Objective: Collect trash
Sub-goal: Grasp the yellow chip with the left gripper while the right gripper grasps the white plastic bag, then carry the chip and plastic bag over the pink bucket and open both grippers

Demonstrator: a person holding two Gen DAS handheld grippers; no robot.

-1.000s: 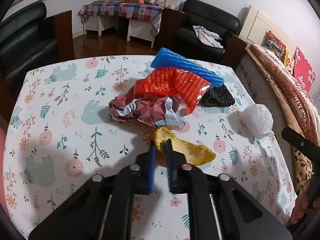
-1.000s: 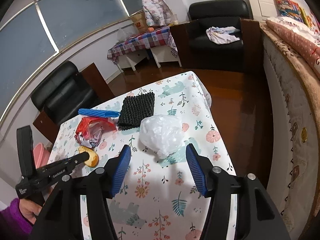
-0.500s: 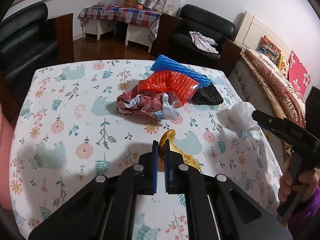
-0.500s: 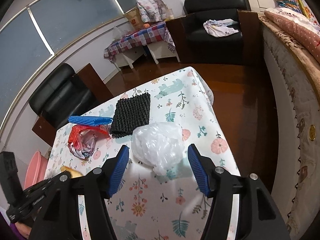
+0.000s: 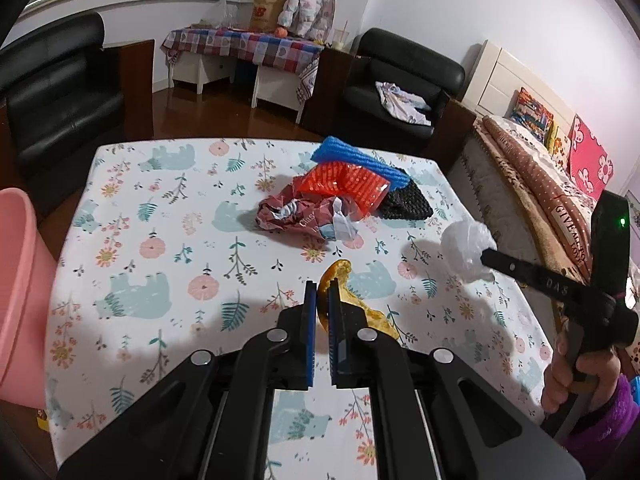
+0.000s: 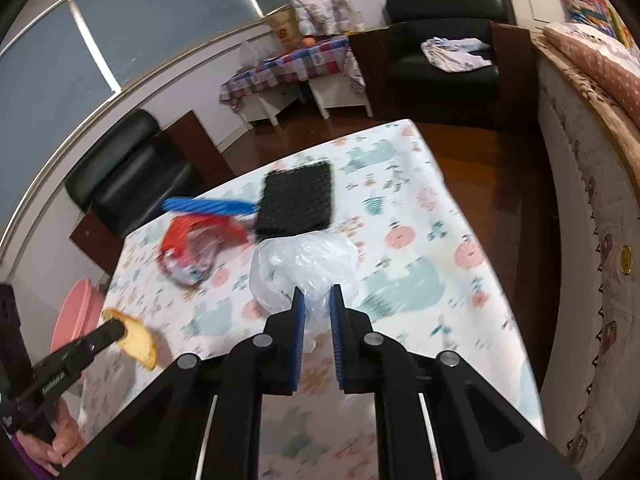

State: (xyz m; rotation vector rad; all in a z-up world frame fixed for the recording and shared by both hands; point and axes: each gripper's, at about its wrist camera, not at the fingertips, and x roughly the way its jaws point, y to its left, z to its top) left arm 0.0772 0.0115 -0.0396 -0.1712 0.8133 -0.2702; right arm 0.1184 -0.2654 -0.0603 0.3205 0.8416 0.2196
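One yellow peel (image 5: 362, 304), one white plastic bag (image 6: 304, 264), one crumpled red wrapper (image 5: 320, 208), one blue foam strip (image 5: 360, 160), one black mesh pad (image 6: 298, 202), one pink bin (image 5: 20, 300)

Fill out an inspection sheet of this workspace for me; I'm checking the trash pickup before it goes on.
Surface: table under a floral, bear-print cloth.
Job's things: yellow peel pinched and lifted; white plastic bag pinched; crumpled red wrappers, blue ribbed strip and black mesh pad lie in a loose pile at the table's far side.
Clutter: pink bin beside the table's left edge.
Grippers: left gripper shut on the peel; right gripper closing, pads already on the bag.
Cables: nothing seen.
Surroundings: black armchairs, checked side table, bed.
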